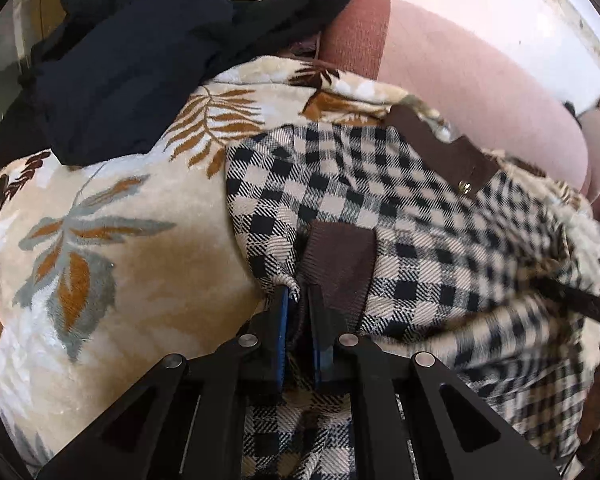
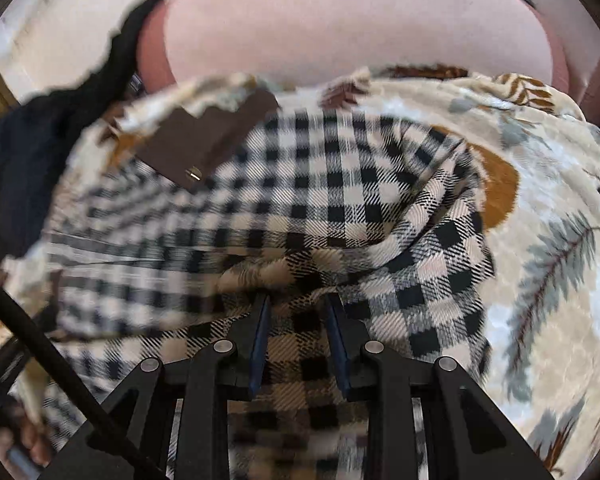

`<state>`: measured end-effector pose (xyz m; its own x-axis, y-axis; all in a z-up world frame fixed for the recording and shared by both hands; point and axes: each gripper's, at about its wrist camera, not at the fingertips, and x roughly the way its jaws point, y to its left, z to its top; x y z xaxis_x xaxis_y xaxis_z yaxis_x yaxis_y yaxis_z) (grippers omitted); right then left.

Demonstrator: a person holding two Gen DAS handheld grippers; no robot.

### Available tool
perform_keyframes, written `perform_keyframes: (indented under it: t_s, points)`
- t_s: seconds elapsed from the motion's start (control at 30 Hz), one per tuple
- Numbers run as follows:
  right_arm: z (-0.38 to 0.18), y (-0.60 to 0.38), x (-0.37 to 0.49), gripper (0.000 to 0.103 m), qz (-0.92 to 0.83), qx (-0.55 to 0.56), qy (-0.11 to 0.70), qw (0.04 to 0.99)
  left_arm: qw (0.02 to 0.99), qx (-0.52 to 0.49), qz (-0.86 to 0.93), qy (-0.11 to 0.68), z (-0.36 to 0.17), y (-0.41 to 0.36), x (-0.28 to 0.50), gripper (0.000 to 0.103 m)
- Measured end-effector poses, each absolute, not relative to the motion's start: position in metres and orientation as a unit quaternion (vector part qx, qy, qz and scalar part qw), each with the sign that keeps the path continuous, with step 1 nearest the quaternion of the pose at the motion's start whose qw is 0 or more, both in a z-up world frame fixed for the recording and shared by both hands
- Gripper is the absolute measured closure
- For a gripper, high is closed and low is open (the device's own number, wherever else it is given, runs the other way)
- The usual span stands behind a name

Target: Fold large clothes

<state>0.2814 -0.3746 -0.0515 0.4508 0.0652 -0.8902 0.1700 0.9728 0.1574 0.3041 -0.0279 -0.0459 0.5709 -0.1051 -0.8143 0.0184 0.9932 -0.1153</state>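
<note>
A black-and-cream checked shirt (image 1: pixel 380 200) with brown cuffs lies on a leaf-print blanket (image 1: pixel 120 220). My left gripper (image 1: pixel 298 296) is shut on the shirt's fabric beside a brown ribbed cuff (image 1: pixel 340 264). A second brown cuff with a metal snap (image 1: pixel 452 156) lies at the far side. In the right wrist view the shirt (image 2: pixel 300 208) fills the middle and my right gripper (image 2: pixel 298 304) has its jaws a little apart with checked fabric bunched between them. The brown cuff with the snap (image 2: pixel 204 144) shows upper left.
A heap of dark navy and black clothes (image 1: pixel 140 60) lies at the back left on the blanket, also seen at the left in the right wrist view (image 2: pixel 28 160). A pink cushion (image 1: pixel 480 92) (image 2: pixel 340 32) runs along the far edge. The leaf-print blanket (image 2: pixel 540 220) spreads right.
</note>
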Motion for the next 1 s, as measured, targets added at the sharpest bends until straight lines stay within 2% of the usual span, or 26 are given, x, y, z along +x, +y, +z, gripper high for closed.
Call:
perform_keyframes:
  t_s: [0.2, 0.3, 0.37, 0.43, 0.47, 0.7, 0.83, 1.0]
  points:
    - [-0.066, -0.363, 0.316, 0.068, -0.069, 0.063, 0.533, 0.841, 0.886, -0.031, -0.015, 0.463, -0.049, -0.028, 0.305, 0.078]
    - [-0.056, -0.360, 0.317, 0.068, -0.074, 0.047, 0.539, 0.838, 0.884, -0.042, -0.016, 0.465, -0.040, -0.023, 0.301, 0.077]
    - [-0.039, -0.366, 0.303, 0.066, -0.071, 0.066, 0.511, 0.854, 0.887, -0.053, -0.018, 0.458, -0.030, -0.017, 0.297, 0.073]
    - [-0.027, -0.375, 0.282, 0.064, -0.076, 0.082, 0.499, 0.859, 0.890, -0.067, -0.019, 0.450, -0.021, -0.009, 0.292, 0.058]
    - [-0.023, -0.381, 0.270, 0.064, -0.075, 0.087, 0.498, 0.859, 0.891, -0.071, -0.019, 0.448, -0.019, -0.007, 0.290, 0.056]
    - [-0.041, -0.398, 0.181, 0.064, -0.089, 0.039, 0.525, 0.845, 0.880, -0.060, -0.022, 0.472, -0.028, 0.003, 0.270, 0.054]
    - [-0.069, -0.414, 0.133, 0.063, -0.095, 0.068, 0.549, 0.827, 0.864, -0.034, -0.027, 0.501, -0.044, 0.005, 0.244, 0.054]
    - [-0.063, -0.424, 0.074, 0.059, -0.067, 0.107, 0.553, 0.823, 0.849, -0.038, -0.047, 0.526, -0.048, 0.020, 0.203, 0.054]
